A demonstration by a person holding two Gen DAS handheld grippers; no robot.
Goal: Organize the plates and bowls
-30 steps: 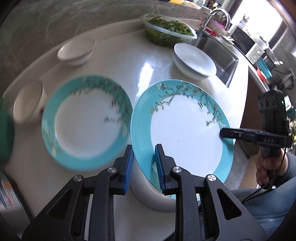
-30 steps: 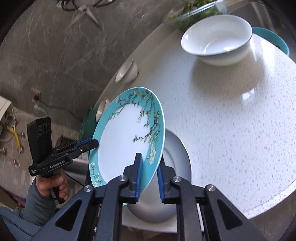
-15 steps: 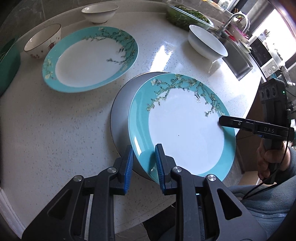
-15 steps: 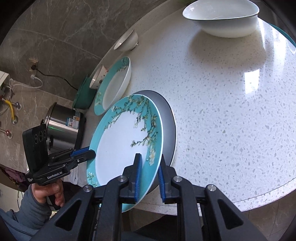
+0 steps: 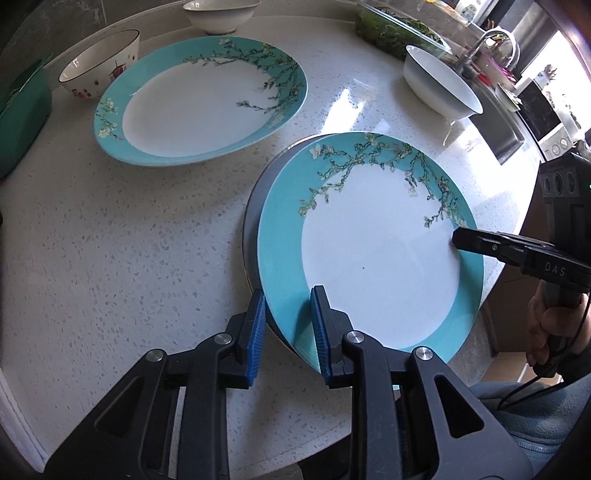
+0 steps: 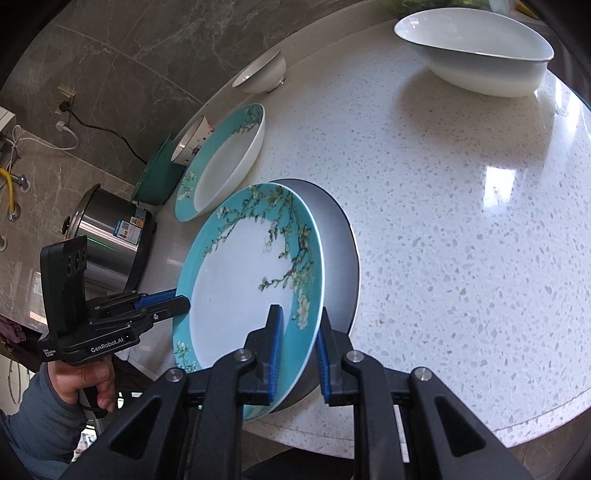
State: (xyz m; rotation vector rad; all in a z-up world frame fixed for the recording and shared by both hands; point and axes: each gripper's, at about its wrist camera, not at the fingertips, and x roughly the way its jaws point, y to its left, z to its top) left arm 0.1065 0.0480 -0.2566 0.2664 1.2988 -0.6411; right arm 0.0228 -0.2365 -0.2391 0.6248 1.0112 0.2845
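Note:
A teal blossom-pattern plate (image 5: 373,254) lies on top of a grey plate (image 5: 258,199) near the counter's front edge. My left gripper (image 5: 288,325) straddles its near rim, jaws apart and loose around it. My right gripper (image 6: 297,350) straddles the opposite rim of the same plate (image 6: 243,280), jaws also apart. The right gripper shows in the left wrist view (image 5: 461,242) at the plate's right rim. A second teal plate (image 5: 199,99) lies further back on the left. A patterned small bowl (image 5: 99,62), a white small bowl (image 5: 218,14) and a large white bowl (image 5: 439,85) stand around.
The white speckled counter (image 5: 110,258) has a rounded front edge. A green container (image 5: 18,110) sits at the far left, a glass dish of greens (image 5: 399,29) at the back, a sink (image 5: 502,122) at the right. A steel cooker (image 6: 107,236) stands below the counter.
The teal plate has come down flat onto the grey plate. Both grippers' jaws have widened from the plate's rim.

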